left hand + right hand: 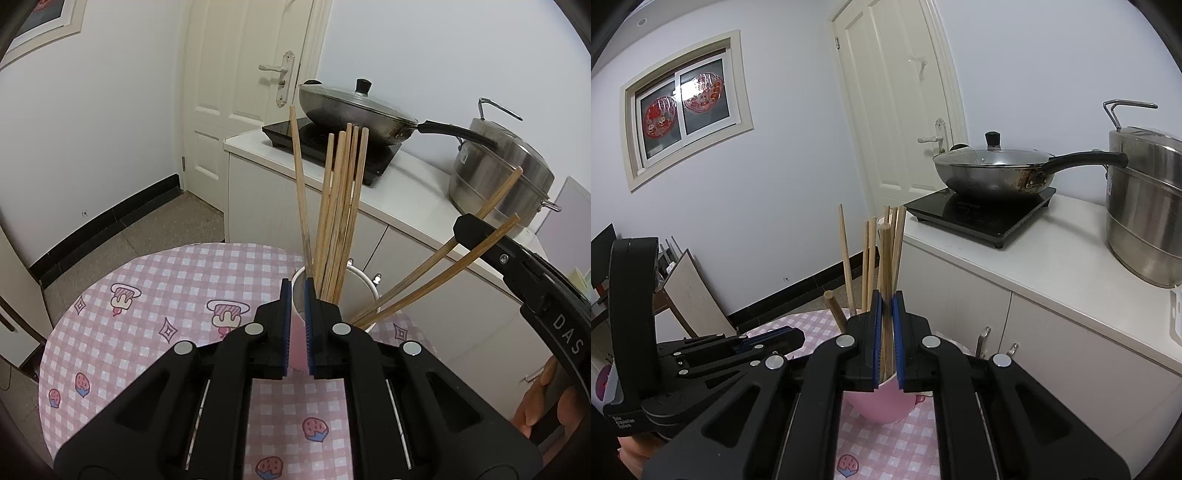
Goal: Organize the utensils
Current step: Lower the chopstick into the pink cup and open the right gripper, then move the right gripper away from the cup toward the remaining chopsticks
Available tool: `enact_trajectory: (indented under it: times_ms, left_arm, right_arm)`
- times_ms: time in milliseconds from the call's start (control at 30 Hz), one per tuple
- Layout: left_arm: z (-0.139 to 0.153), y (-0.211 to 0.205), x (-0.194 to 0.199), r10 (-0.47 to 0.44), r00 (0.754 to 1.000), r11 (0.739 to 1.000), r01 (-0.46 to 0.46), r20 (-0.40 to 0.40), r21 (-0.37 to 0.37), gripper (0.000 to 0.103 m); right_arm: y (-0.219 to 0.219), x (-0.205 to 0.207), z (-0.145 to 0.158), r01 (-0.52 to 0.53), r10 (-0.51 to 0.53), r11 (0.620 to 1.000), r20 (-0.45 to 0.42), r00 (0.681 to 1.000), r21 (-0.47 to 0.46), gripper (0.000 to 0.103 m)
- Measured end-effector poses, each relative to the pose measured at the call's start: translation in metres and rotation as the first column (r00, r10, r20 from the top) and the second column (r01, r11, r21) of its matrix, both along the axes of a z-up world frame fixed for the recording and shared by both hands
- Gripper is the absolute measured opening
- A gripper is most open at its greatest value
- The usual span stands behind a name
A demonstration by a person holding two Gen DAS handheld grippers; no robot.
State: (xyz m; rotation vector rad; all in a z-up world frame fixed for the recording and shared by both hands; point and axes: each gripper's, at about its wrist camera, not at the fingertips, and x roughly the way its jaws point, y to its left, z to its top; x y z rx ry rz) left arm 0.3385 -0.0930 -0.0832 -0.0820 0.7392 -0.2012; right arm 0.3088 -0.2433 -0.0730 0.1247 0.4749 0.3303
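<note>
We see our left gripper (296,317) with its blue-padded fingers (284,321) drawn close together, pinching the near wall of the pink cup (298,347); one pad sits outside the wall and the other inside the mouth. The cup stands on the round tabletop (147,295) with its pink checked cloth, directly between and just beyond these fingers. A bundle of wooden chopsticks (338,206) rises upright from the cup past the fingertips, with one stick leaning off to the left of the bundle.

Our right gripper (885,334) has its fingers (876,332) nearly closed around two chopsticks (886,295), which run down between the blue pads with their lower ends inside the cup (879,402). In the left wrist view these two sticks (436,266) slant up and to the right from the cup mouth toward the right gripper's fingers (476,232). In the right wrist view the upright bundle (871,254) stands just beyond the fingertips, and the left gripper (764,341) reaches in from the left of our fingers to the cup.

Farther beyond both pairs of fingers sits a white counter (1052,266) carrying a lidded wok (993,170) on a black induction hob (982,218) and a steel steamer pot (1145,206). A white door (236,92) stands behind
</note>
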Motion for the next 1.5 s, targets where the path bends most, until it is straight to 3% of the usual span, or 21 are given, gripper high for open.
enact_trajectory:
  times_ms: [200, 233, 267, 300, 333, 433, 667, 900, 1200, 1500]
  left_arm:
    - [0.003, 0.000, -0.004, -0.008, 1.000, 1.000, 0.008, -0.006, -0.001, 0.009]
    - [0.004, 0.001, -0.005, -0.008, 1.000, 1.000, 0.008, -0.007, 0.000, 0.023]
    - [0.006, 0.002, -0.008, -0.005, 1.000, 1.000, 0.005, -0.001, -0.004, 0.055]
    - [0.008, 0.003, -0.011, 0.001, 1.000, 1.000, -0.001, 0.015, -0.009, 0.070]
    - [0.011, 0.004, -0.014, 0.009, 0.999, 1.000, -0.008, 0.039, -0.014, 0.072]
    - [0.018, 0.005, -0.021, -0.003, 0.999, 1.000, 0.003, 0.053, 0.000, 0.072]
    - [0.031, 0.010, -0.041, -0.004, 0.997, 1.000, 0.002, 0.076, 0.020, 0.072]
    - [0.043, 0.019, -0.067, 0.008, 0.995, 1.000, -0.011, 0.103, 0.030, 0.074]
    - [0.060, 0.027, -0.114, 0.029, 0.981, 0.996, -0.045, 0.192, 0.077, 0.079]
    - [0.064, 0.036, -0.157, 0.024, 0.968, 0.991, -0.057, 0.251, 0.124, 0.084]
  right_arm:
    - [0.000, -0.001, 0.000, 0.002, -0.002, 1.000, -0.009, 1.000, 0.004, 0.005]
    - [0.000, -0.002, -0.001, 0.002, -0.002, 1.000, -0.013, 1.000, 0.007, 0.005]
    - [0.000, -0.002, -0.001, 0.003, -0.002, 1.000, -0.015, 1.000, 0.010, 0.006]
    - [-0.001, -0.003, -0.001, 0.003, -0.003, 1.000, -0.019, 1.000, 0.014, 0.006]
    - [-0.001, -0.003, -0.001, 0.004, -0.004, 1.000, -0.021, 1.000, 0.014, 0.006]
    - [0.000, -0.007, 0.002, 0.007, -0.007, 1.000, -0.021, 1.000, 0.016, 0.007]
    - [0.002, -0.020, 0.011, 0.009, -0.008, 1.000, -0.009, 1.000, 0.018, 0.024]
    - [0.001, -0.040, 0.023, 0.013, -0.013, 1.000, 0.012, 1.000, 0.016, 0.033]
    - [0.005, -0.076, 0.033, 0.005, -0.005, 1.000, 0.036, 0.999, 0.009, 0.040]
    - [0.023, -0.112, 0.022, -0.020, 0.020, 1.000, 0.034, 0.999, -0.018, 0.044]
